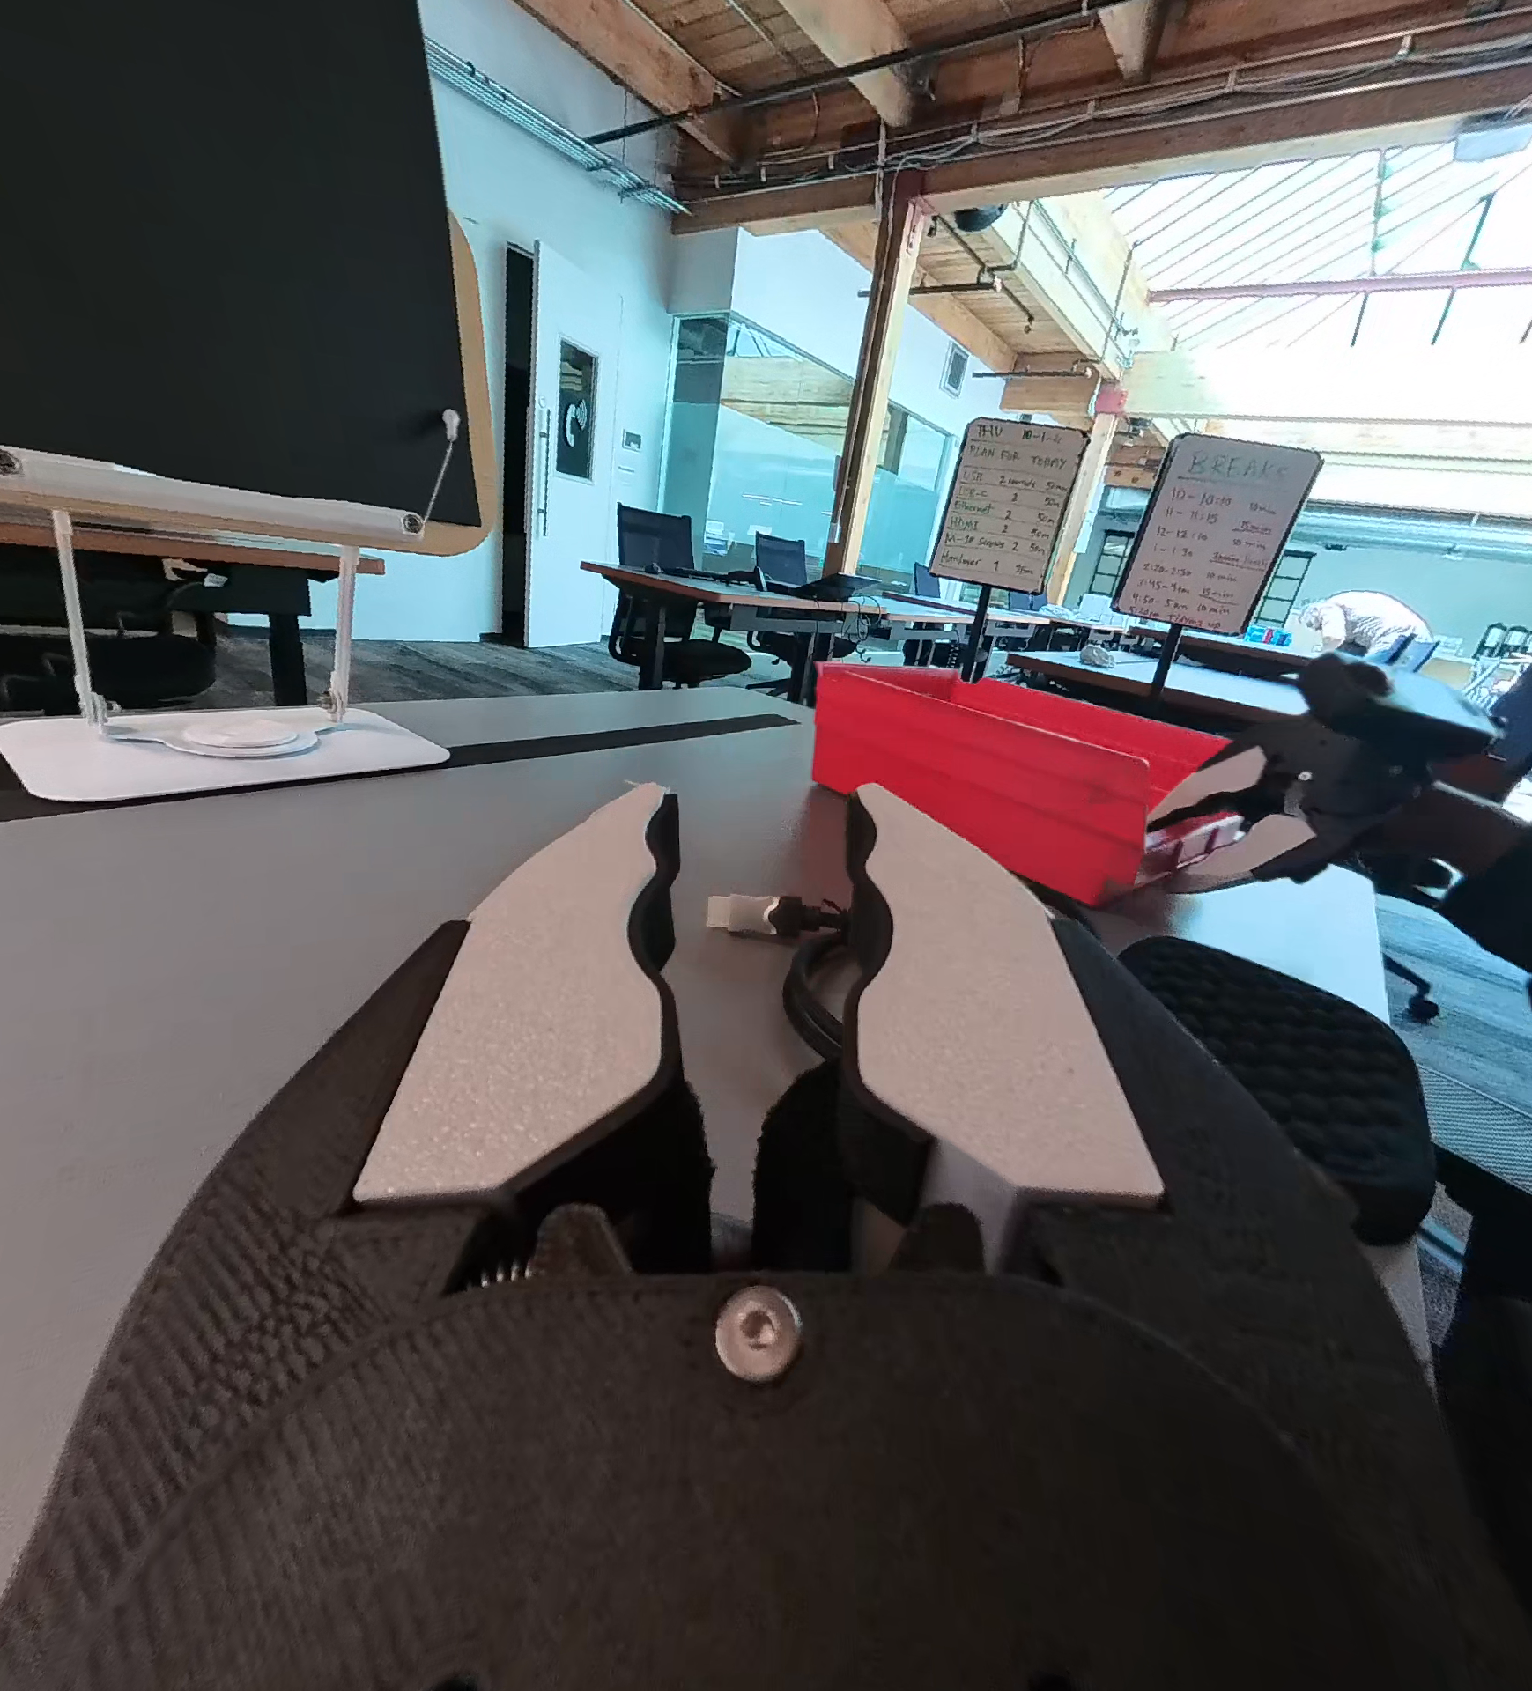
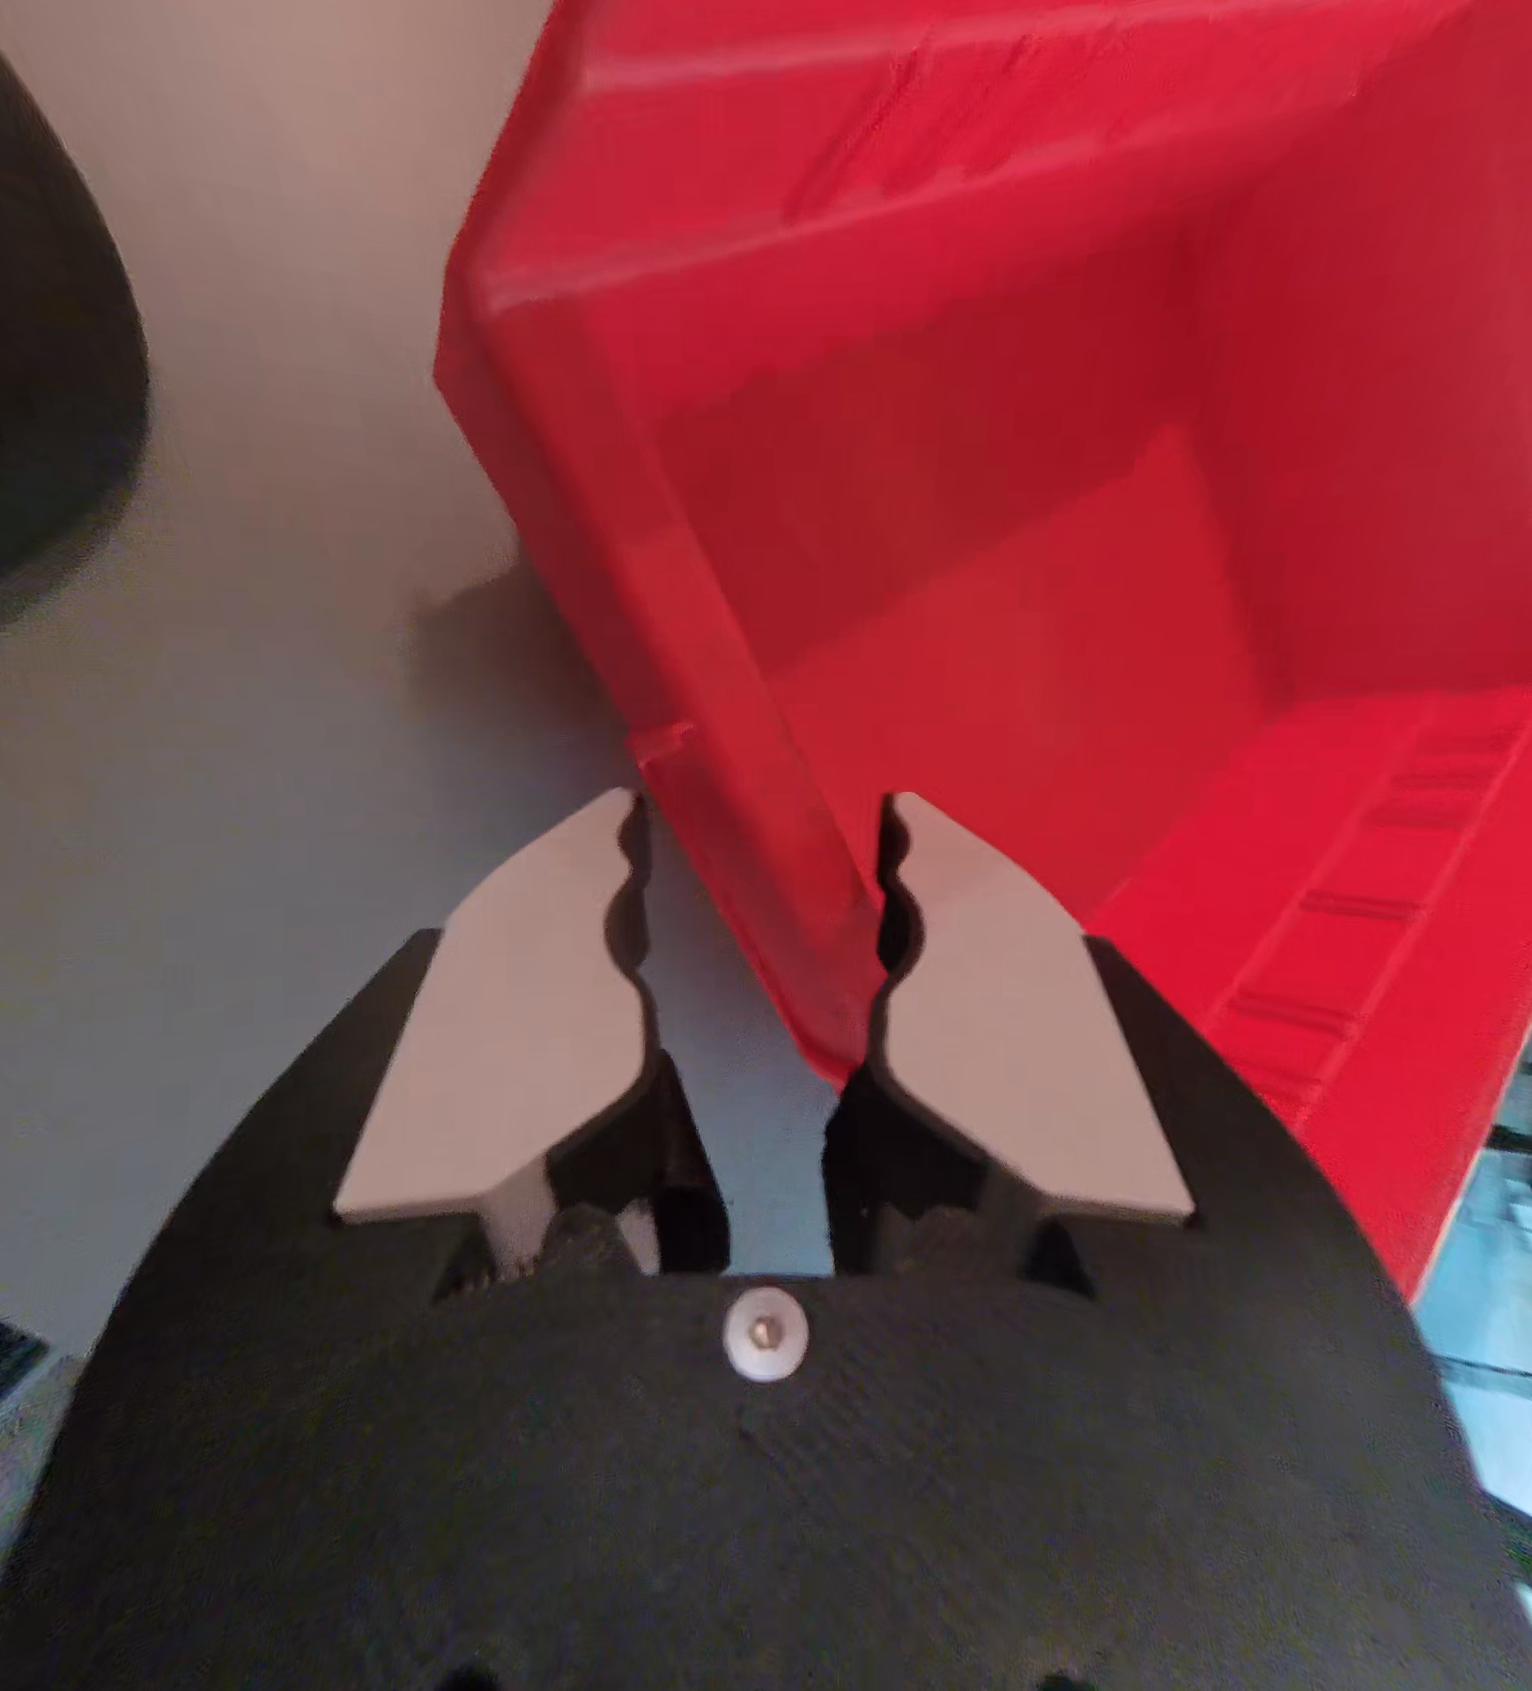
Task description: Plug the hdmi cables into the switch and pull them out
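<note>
An HDMI cable's silver plug (image 1: 744, 915) lies on the grey table (image 1: 194, 961), and its black cord (image 1: 809, 993) loops back toward me. My left gripper (image 1: 757, 814) is open and empty, low over the table, with the plug between its fingers. My right gripper (image 2: 762, 805) is open. The front side wall of a red bin (image 2: 972, 412) runs slantwise through the gap between its fingers. In the left wrist view the right gripper (image 1: 1178, 837) sits at the near right corner of the bin (image 1: 972, 778). No switch shows in either view.
A white stand (image 1: 213, 741) holding a dark board stands at the table's back left. A black mesh chair (image 1: 1274, 1052) is close on the right, past the table edge. Desks, chairs and two whiteboards (image 1: 1009, 503) fill the room behind. The right wrist view is blurred.
</note>
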Tool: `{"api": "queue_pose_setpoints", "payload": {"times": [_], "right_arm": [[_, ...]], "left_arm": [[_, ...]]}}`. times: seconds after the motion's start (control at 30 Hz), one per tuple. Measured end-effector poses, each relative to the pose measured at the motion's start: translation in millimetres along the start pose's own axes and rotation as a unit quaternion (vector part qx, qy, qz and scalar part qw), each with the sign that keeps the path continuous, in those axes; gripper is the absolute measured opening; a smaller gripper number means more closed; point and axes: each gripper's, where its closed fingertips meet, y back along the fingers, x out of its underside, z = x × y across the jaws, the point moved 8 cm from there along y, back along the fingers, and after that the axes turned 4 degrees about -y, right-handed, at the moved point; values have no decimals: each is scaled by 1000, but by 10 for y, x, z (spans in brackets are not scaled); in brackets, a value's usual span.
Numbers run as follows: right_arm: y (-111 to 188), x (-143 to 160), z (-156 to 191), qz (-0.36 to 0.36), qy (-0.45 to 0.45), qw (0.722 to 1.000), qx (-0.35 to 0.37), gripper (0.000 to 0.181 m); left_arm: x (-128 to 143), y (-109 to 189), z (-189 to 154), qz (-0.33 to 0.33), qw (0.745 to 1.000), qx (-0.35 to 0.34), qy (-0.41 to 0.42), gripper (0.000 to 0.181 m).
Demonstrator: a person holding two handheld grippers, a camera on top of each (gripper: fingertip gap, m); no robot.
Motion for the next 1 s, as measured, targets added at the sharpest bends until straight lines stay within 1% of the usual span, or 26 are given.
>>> {"api": "queue_pose_setpoints", "payload": {"times": [0.03,0.07,0.1,0.13,0.17,0.2,0.23,0.27,0.3,0.33,0.37,0.4,0.43,0.47,0.5,0.53,0.57,0.6,0.63,0.67,0.7,0.73,0.8,0.87,0.93,1.0], "right_arm": [[67,20,-18,-34,-33,999,3,59],[160,9,-30,-84,-70,994,6,68],[278,-38,-29,-151,-107,983,8,72],[416,-111,-14,-232,-140,962,10,77],[563,-199,15,-327,-170,929,14,82],[709,-282,65,-429,-197,882,18,84],[837,-347,126,-531,-222,818,24,84],[945,-393,182,-629,-234,740,42,83],[1018,-411,247,-709,-243,659,65,81],[1044,-410,322,-764,-254,587,91,78],[1023,-406,402,-796,-266,531,118,78],[964,-413,478,-809,-272,500,143,81],[876,-433,545,-808,-277,493,161,83],[769,-468,603,-803,-285,496,165,85],[667,-520,652,-803,-292,496,153,88],[641,-584,664,-810,-298,490,122,96],[640,-640,675,-808,-288,505,92,96],[620,-672,680,-799,-279,525,93,94],[607,-689,682,-793,-273,534,105,95],[611,-698,693,-793,-267,536,110,95],[614,-704,703,-794,-264,537,111,93],[607,-707,704,-791,-264,540,112,92],[586,-707,690,-785,-273,546,109,91],[585,-699,684,-786,-279,542,101,90],[585,-686,677,-785,-284,540,106,89],[578,-683,670,-784,-287,541,103,88]], "left_arm": [[0,1,4,-1,1000,-1,2,34],[1,3,7,-2,1000,-2,3,34],[2,2,8,-2,1000,-2,4,34],[3,0,9,-1,1000,-3,3,34],[5,-2,8,0,1000,-2,3,34],[6,-5,8,1,1000,-2,3,34],[7,-7,9,2,1000,-3,3,34],[6,-7,7,1,1000,-3,2,34],[2,-2,3,-1,1000,-3,0,34],[-8,7,-6,-7,1000,-4,-5,34],[-25,27,-20,-14,1000,-5,-10,34],[-55,62,-38,-17,1000,-6,-7,35],[-103,117,-60,-12,1000,-6,7,37],[-167,195,-86,2,1000,-3,24,41],[-240,301,-105,23,999,-3,31,45],[-312,436,-103,52,998,-16,20,48],[-376,597,-72,86,995,-48,-10,50],[-432,777,-11,124,986,-97,-52,52],[-483,967,77,160,970,-158,-95,53],[-531,1150,175,193,948,-218,-130,53],[-568,1305,267,224,927,-261,-150,53],[-580,1419,345,257,912,-279,-156,53],[-528,1536,481,337,891,-268,-143,53],[-437,1580,633,412,861,-263,-139,52],[-369,1582,767,456,838,-261,-147,43],[-327,1550,819,471,837,-237,-144,28]]}}
